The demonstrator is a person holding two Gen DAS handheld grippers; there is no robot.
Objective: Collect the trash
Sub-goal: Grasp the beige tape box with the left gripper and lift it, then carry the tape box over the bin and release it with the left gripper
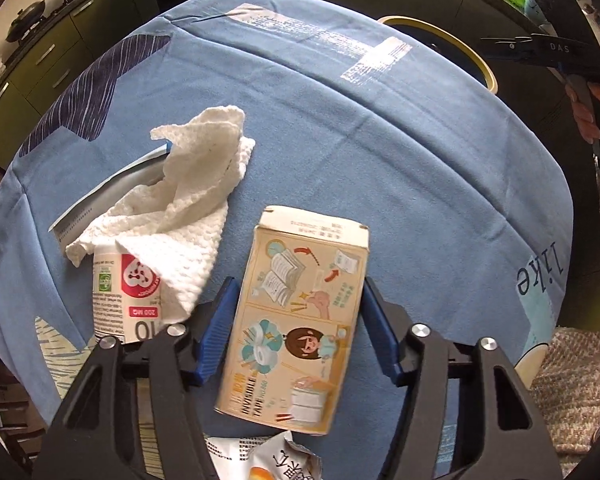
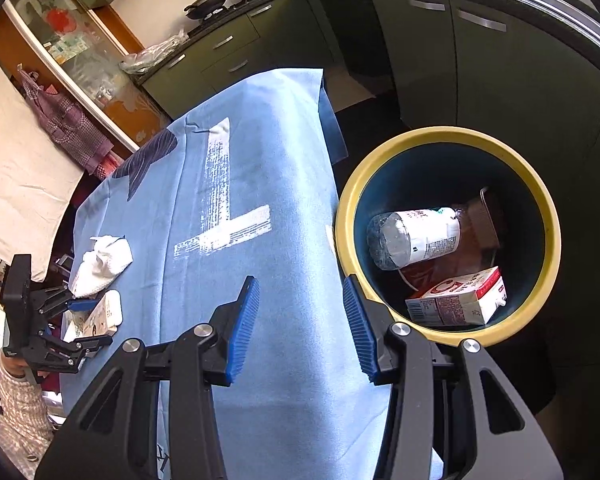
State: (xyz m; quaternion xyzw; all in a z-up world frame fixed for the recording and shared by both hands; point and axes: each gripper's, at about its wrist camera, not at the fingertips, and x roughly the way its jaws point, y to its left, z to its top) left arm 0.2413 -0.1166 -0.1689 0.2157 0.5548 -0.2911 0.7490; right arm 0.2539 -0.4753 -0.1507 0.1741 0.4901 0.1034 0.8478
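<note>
Roughly midway, by my read. Left to right across the blue-clothed worktop [image 1: 340, 128]:

- A flat grey-blue sleeve or packet [image 1: 100, 200] lies partly under a crumpled white paper towel [image 1: 188, 200]; the towel also drapes over a white-and-red printed carton [image 1: 124, 300] lying on its side. All uncollected.
- Next, the beige illustrated cardboard box [image 1: 300, 312] lies flat between the fingers of the left gripper [image 1: 296, 332]. The blue fingers [image 1: 214, 336] straddle its long sides; the near one looks at or almost on the box edge, the far one shows a sliver of gap. I can't tell whether it is gripped yet; judging it mid-grasp, box not lifted.
- A torn white printed wrapper [image 1: 268, 460] lies just below that box, at the frame edge. Also left.
- The right gripper [image 2: 300, 328] is empty, fingers parted with nothing between, hanging over the worktop edge next to the bin.
- The round yellow-rimmed dark-blue bin [image 2: 548, 208] stands beside the worktop, off its right side. Inside already: a clear plastic bottle with a white label [image 2: 416, 236], a brown paper-like item [image 2: 480, 216] and a red-and-white carton [image 2: 460, 300].

Done: three pieces binned. Left: about five on the worktop.
</note>
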